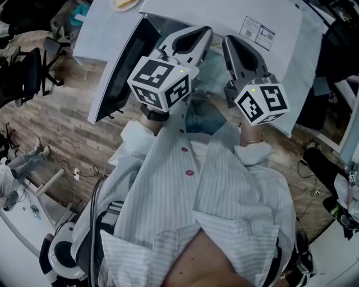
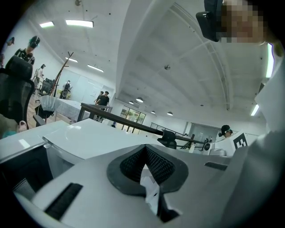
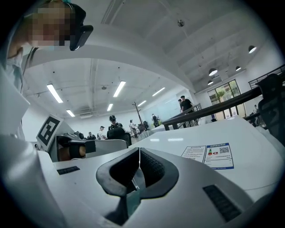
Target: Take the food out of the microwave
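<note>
Wood floor (image 1: 56,123) lies beneath us. Our two grippers, left (image 2: 144,156) and right (image 3: 139,156), are both clenched shut, side by side, nearly level, before one white microwave (image 1: 219,11), its door (image 1: 115,73) open; they hide the food from us.

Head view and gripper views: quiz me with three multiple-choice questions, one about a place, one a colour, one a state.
1. Where is the printed label? A on the microwave top; B on the floor; C on a chair.
2. The microwave casing is: A black; B white; C red.
3. The right hand-held gripper has its jaws: A wide apart; B shut; C clamped on a plate.
Answers: 1 A, it sits on the top panel. 2 B, the top shows white. 3 B, its pads meet with no gap.
</note>
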Tool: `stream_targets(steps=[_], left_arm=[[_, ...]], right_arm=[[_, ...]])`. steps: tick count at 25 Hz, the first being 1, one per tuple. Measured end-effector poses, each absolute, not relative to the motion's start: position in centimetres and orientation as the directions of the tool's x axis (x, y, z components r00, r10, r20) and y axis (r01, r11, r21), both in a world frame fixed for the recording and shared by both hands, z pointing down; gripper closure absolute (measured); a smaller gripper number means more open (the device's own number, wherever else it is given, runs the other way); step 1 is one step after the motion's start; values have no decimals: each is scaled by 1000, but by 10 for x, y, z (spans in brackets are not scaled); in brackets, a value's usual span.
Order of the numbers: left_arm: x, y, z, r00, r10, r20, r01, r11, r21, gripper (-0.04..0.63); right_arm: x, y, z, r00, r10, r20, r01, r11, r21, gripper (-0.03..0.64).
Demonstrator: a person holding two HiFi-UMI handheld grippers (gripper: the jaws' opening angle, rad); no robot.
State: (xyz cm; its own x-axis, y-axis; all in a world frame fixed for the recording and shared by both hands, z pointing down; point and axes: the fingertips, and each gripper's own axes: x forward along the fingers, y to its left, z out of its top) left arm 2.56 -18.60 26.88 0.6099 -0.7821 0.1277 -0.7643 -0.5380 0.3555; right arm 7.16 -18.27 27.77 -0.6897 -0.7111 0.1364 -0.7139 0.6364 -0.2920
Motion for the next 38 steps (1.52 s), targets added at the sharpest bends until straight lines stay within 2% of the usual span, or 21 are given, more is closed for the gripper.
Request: stream_targets(steps=[21,38], left_arm=[[13,-199,275,715,-688,124,-672,-629,390,588],[7,-185,319,754,-635,168,-626,-617,477,586]], right_arm=[[59,-191,285,-599,-784,166,-786,534,-312,584],[54,-175,315,-555,-809,194,-807,467,-362,583]])
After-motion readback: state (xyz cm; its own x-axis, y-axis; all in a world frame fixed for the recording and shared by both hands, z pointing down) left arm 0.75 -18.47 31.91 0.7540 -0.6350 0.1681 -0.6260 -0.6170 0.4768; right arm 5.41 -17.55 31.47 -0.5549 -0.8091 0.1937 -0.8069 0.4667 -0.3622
